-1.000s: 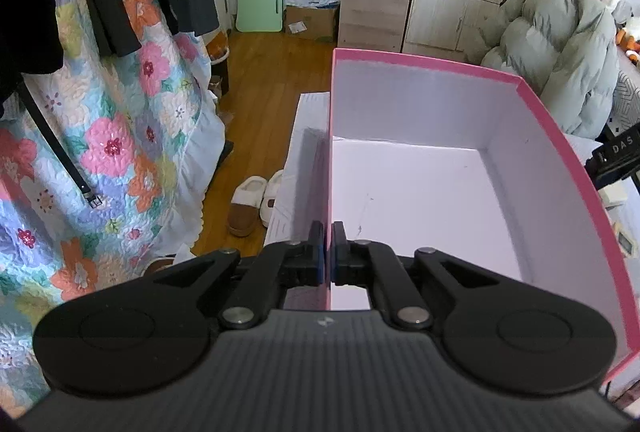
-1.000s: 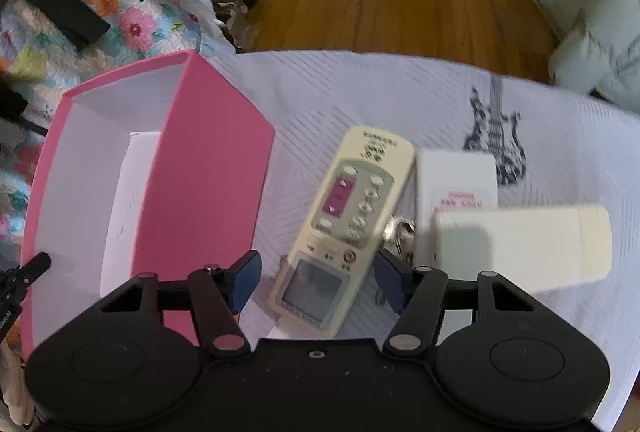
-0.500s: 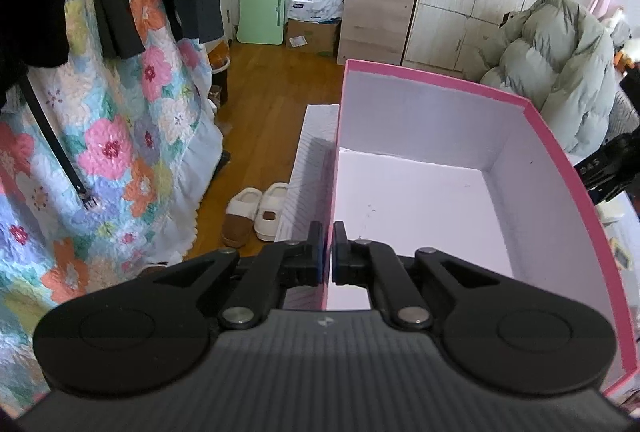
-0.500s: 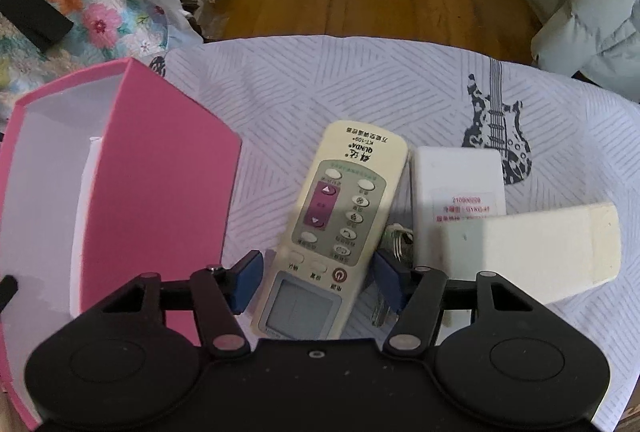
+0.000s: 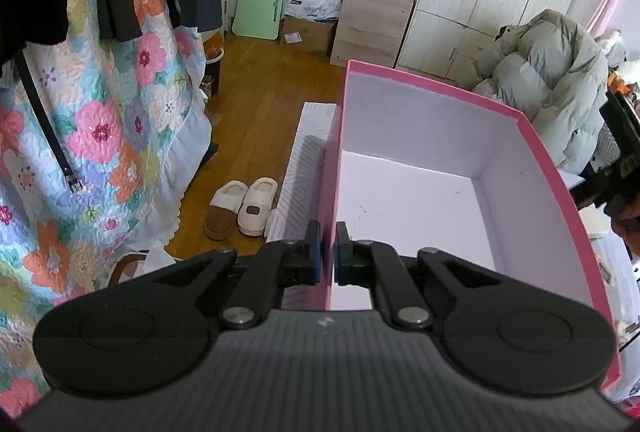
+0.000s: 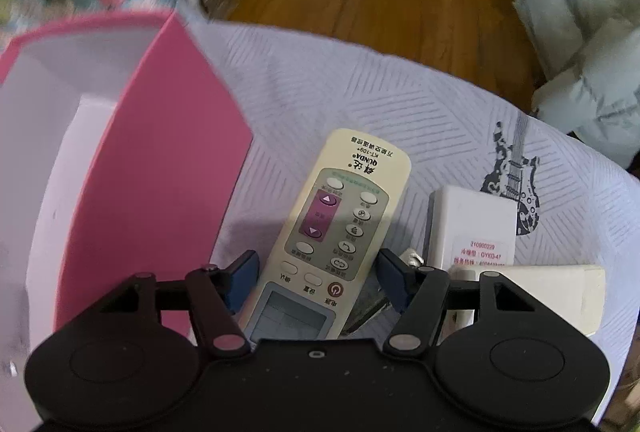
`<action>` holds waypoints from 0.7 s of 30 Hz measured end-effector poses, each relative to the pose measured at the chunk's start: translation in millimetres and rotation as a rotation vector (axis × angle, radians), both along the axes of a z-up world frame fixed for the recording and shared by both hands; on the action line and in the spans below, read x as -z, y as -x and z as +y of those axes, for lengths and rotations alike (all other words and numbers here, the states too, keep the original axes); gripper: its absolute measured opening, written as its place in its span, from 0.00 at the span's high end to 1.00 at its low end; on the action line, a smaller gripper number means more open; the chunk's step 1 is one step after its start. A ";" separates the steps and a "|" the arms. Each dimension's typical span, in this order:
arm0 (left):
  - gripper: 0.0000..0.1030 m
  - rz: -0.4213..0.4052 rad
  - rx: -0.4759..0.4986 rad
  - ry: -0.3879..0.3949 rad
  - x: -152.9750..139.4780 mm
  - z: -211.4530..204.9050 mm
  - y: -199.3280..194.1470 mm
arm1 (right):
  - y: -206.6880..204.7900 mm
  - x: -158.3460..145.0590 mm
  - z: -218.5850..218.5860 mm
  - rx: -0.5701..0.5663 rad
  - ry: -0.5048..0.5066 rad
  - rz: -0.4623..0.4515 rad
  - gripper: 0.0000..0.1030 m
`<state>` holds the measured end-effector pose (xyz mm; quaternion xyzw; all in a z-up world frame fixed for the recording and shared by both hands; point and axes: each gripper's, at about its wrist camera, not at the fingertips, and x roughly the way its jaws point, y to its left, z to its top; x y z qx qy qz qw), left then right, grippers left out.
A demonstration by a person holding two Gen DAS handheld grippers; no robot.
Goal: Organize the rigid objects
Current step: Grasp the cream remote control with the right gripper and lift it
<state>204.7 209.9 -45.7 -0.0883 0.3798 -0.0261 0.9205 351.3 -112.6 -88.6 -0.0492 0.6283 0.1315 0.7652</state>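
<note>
An open pink box (image 5: pixel 420 119) with a white inside stands on the table, nothing in it. My left gripper (image 5: pixel 328 244) is shut on the top edge of its left wall. In the right wrist view the same pink box (image 6: pixel 160 191) stands at the left. To its right a cream remote control (image 6: pixel 340 216) lies face up on the cloth. My right gripper (image 6: pixel 316 272) points down over the remote's display end, open, one finger on each side. Small gaps show between pads and remote.
A white flat adapter box (image 6: pixel 472 224) and a cream rectangular block (image 6: pixel 560 292) lie right of the remote, with a small metal piece (image 6: pixel 412 256) between. The guitar-print tablecloth (image 6: pixel 360 83) ends at a wooden floor. Slippers (image 5: pixel 240 207) and a floral quilt (image 5: pixel 100 119) are left of the table.
My right gripper has come lower and closer over the remote, which now reaches further between its fingers. My left gripper stays clamped on the box wall, its view tilted slightly.
</note>
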 end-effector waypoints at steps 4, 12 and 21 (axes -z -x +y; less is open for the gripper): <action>0.94 0.000 -0.001 0.000 0.3 -0.9 -1.0 | 2.5 2.0 4.2 -0.050 -0.003 0.037 0.31; 0.94 0.003 -0.009 0.018 0.7 1.4 1.5 | 13.9 2.6 8.7 -0.081 0.035 -0.093 0.32; 0.94 0.007 -0.040 0.034 0.2 5.1 0.0 | 60.8 -35.0 -0.6 -0.084 -0.100 -0.238 0.39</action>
